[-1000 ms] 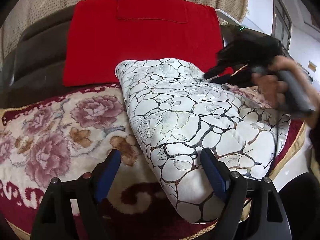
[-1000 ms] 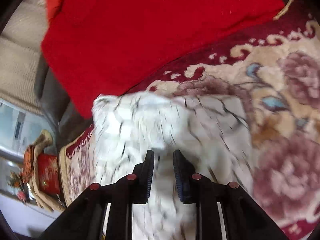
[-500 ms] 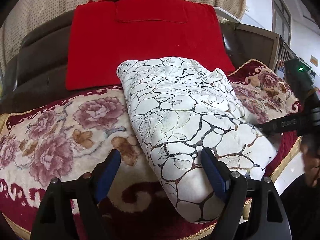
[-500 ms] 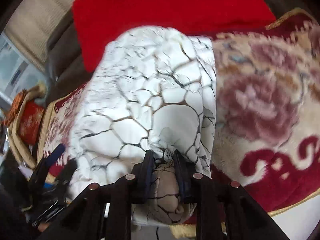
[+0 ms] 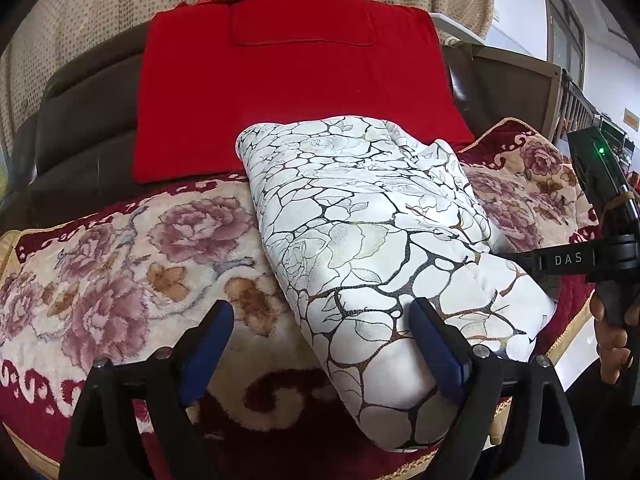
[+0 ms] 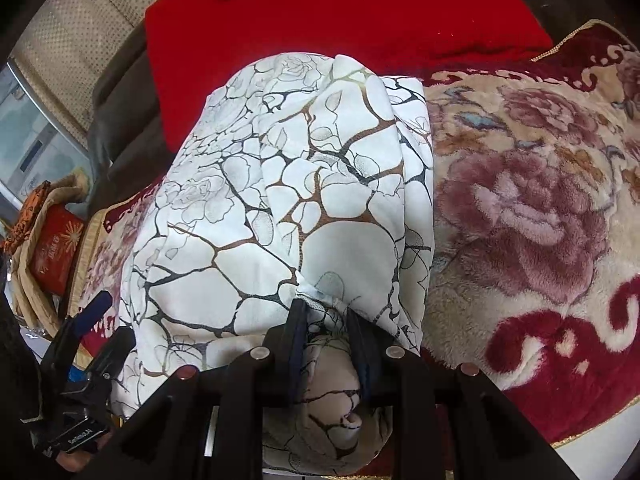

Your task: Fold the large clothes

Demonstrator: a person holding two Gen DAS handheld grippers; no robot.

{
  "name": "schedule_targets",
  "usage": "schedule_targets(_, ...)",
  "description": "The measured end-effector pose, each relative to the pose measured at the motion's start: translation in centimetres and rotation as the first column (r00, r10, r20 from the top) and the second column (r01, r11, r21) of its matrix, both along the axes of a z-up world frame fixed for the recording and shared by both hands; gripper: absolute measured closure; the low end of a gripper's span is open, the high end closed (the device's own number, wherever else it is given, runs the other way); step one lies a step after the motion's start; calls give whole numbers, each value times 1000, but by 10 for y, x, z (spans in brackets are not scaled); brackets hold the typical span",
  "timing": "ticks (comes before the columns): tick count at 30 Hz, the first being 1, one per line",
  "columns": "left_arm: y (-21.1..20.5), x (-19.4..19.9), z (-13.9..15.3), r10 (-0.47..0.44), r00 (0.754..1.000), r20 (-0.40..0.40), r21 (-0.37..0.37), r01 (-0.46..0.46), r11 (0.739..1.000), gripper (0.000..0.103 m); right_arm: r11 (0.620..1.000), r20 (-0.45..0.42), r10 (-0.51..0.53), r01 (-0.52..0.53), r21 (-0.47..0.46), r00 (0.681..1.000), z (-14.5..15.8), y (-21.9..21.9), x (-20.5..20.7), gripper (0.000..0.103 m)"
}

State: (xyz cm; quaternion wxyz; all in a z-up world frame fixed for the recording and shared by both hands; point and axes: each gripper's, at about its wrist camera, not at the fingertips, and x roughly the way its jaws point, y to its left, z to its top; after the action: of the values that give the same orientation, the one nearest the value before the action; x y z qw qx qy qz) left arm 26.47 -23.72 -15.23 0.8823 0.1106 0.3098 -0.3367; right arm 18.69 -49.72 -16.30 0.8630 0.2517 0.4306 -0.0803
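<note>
A bulky white padded garment printed with dark, gold-edged cracked-stone and rose outlines (image 5: 372, 240) lies folded into a thick bundle on the sofa seat, over a plush cream and maroon blanket with big pink roses (image 5: 120, 264). The bundle runs from the back of the seat, where its far end touches a flat red cloth (image 5: 296, 88) draped on the dark brown sofa backrest (image 5: 80, 120), down to the seat's front edge, which its near end overhangs. The left tool (image 5: 320, 344) hovers at that front edge with its blue-padded jaws standing wide; they have just been opening further, the right pad beside the garment's near end, the left pad over bare blanket, neither pressing. The right tool (image 6: 328, 340) has its jaws drawn narrow, pinching a bunched fold of the white fabric at the bundle's front end, toward the right side of the seat. A hand (image 5: 612, 340) grips that tool's handle at the seat's right front corner.
</note>
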Motion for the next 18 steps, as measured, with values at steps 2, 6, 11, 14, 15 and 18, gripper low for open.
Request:
schedule_targets(2, 0, 1, 0, 5, 1000, -10, -6, -5, 1000, 12, 1000, 5, -2, 2, 1, 1000, -1, -1, 0, 77)
schedule_targets(6, 4, 10, 5, 8, 995, -96, -19, -9, 1000, 11, 1000, 20, -7, 7, 5, 1000, -8, -1, -6, 77)
schedule_targets(11, 27, 11, 28, 27, 999, -44, -159, -34, 987, 10, 999, -8, 25, -25, 42, 1000, 3, -5, -9, 77)
schedule_targets(14, 6, 14, 12, -40, 993, -108, -77, 32, 997, 9, 993, -18, 69, -67, 92, 997, 28, -13, -1, 77)
schedule_targets(15, -3, 12, 5, -44, 993, -109, -29, 41, 999, 9, 991, -3, 86, -85, 105, 996, 40, -16, 4, 77)
schedule_targets(18, -13, 8, 3, -62, 995, -75, -22, 60, 998, 9, 991, 70, 92, -98, 88, 993, 77, -21, 31, 77)
